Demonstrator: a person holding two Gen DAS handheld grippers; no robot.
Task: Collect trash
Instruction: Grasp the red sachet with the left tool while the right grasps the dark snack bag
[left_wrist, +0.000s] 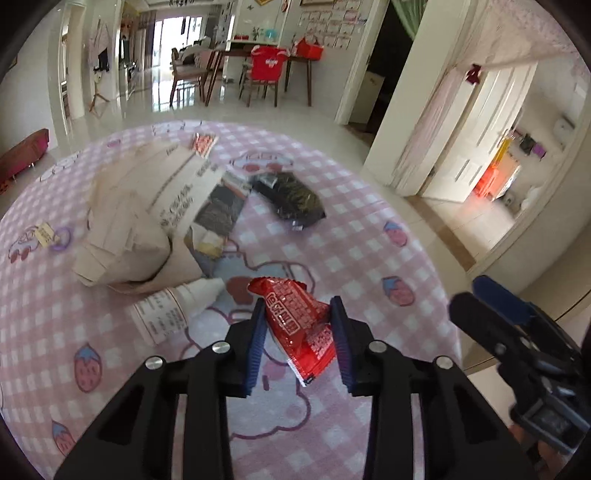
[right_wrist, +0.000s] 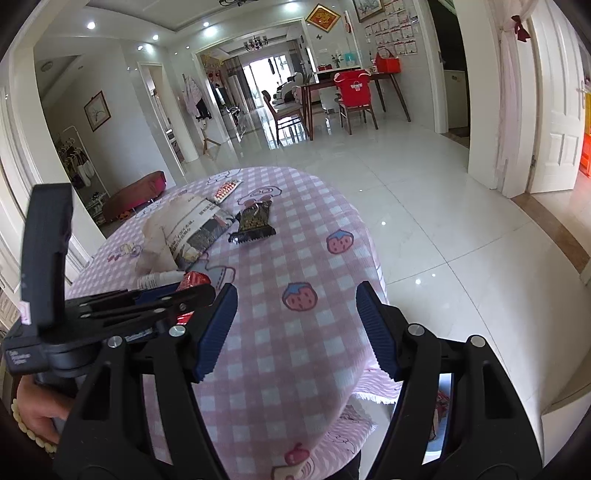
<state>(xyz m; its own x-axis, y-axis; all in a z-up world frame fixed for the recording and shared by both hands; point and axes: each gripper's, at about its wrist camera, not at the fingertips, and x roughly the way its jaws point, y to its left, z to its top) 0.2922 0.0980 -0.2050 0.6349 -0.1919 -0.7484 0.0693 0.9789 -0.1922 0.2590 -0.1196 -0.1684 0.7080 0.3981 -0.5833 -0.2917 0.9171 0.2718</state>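
**Red wrapper caught at the table's near edge**

Pink checked cloth (left_wrist: 332, 236) with strawberry prints covers the tabletop. Near its front edge the left gripper (left_wrist: 300, 306) has closed its blue pads on a crinkled red foil wrapper (left_wrist: 295, 325). Just left of it lies a small white dropper bottle (left_wrist: 177, 306), beside a folded newspaper (left_wrist: 147, 221); a black foil packet (left_wrist: 291, 195) sits farther back. The right gripper (right_wrist: 295, 295) stands open, empty, over the right edge.
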